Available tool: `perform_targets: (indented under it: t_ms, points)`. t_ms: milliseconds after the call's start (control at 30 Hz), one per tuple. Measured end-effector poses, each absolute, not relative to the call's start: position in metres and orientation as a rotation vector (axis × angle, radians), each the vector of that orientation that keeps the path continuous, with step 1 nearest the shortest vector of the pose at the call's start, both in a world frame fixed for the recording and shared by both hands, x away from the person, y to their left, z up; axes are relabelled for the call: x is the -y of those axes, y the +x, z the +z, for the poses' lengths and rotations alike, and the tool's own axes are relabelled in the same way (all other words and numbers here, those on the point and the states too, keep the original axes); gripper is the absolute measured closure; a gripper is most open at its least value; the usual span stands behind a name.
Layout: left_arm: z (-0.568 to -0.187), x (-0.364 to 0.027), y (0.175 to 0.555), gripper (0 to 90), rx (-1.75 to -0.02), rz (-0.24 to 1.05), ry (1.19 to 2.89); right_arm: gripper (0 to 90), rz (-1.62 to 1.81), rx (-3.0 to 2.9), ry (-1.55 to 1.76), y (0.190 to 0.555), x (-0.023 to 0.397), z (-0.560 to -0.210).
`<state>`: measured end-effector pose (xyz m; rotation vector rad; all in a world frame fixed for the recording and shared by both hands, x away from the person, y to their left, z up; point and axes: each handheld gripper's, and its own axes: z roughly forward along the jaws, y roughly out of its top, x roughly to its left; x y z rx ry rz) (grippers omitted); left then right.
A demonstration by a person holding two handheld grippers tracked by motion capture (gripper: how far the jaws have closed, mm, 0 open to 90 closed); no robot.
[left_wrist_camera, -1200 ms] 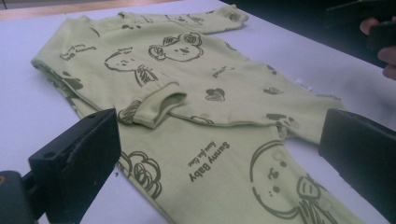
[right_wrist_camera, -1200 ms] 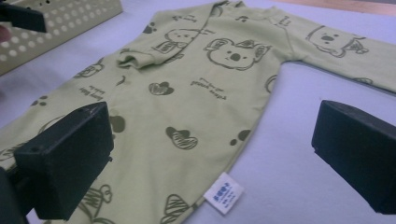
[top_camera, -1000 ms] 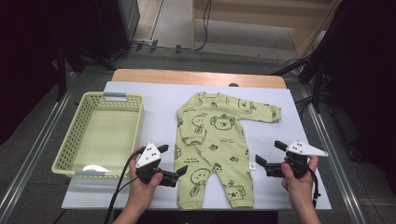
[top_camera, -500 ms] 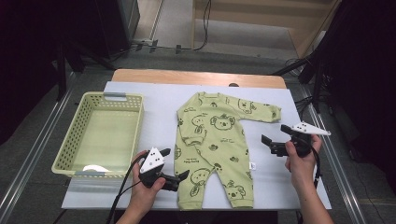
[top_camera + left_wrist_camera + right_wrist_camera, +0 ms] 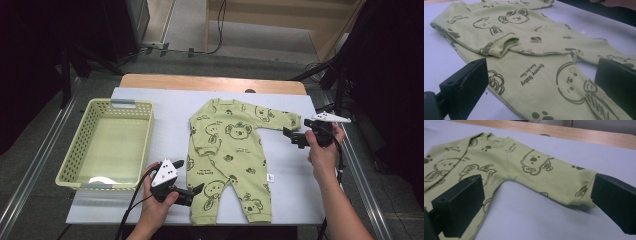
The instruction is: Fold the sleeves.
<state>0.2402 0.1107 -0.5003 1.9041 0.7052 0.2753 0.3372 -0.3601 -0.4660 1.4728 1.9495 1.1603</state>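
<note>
A light green baby romper (image 5: 235, 150) with koala prints lies flat, face up, on the white sheet (image 5: 160, 107). One sleeve is folded across its chest (image 5: 499, 47); the other sleeve (image 5: 554, 177) stretches out flat. My left gripper (image 5: 196, 194) is open at the near left, its jaws either side of the romper's lower leg (image 5: 544, 82), low over the cloth. My right gripper (image 5: 289, 136) is open at the far right, pointing at the outstretched sleeve's cuff (image 5: 584, 192), which lies just inside its right jaw. Neither holds anything.
A pale green plastic basket (image 5: 120, 103) stands at the left of the sheet, with a small white item (image 5: 100, 180) in its near corner. The wooden table edge (image 5: 210, 82) runs along the back. Metal rails flank both sides.
My right gripper has moved away from the near edge, up to the outstretched sleeve's cuff. My left gripper has shifted slightly right and nearer, onto the romper's leg.
</note>
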Motion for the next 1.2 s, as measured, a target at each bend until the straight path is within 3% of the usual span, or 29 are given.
perform_targets:
  t_ms: [267, 300, 367, 600, 833, 1200]
  points:
    - [-0.501, -0.113, 0.243, 0.0, -0.725, 0.259, 1.876, 0.0, 1.091, -1.946, 1.528, 0.365, 0.370, -0.474]
    - [-0.501, -0.113, 0.242, 0.0, -0.726, 0.260, 1.875, 2.1, 1.079, -1.946, 1.539, 0.369, 0.372, -0.476]
    - [-0.500, -0.113, 0.242, 0.0, -0.719, 0.261, 1.882, 14.9, 1.037, -1.925, 1.567, 0.375, 0.376, -0.479]
    - [-0.501, -0.113, 0.242, 0.0, -0.722, 0.257, 1.878, 15.6, 1.017, -1.899, 1.683, 0.396, 0.389, -0.490]
    - [-0.501, -0.113, 0.243, 0.0, -0.720, 0.249, 1.877, 31.4, 0.901, -1.870, 1.767, 0.414, 0.394, -0.498]
    - [-0.500, -0.114, 0.242, 0.0, -0.719, 0.244, 1.877, 47.1, 0.861, -1.894, 1.809, 0.422, 0.395, -0.516]
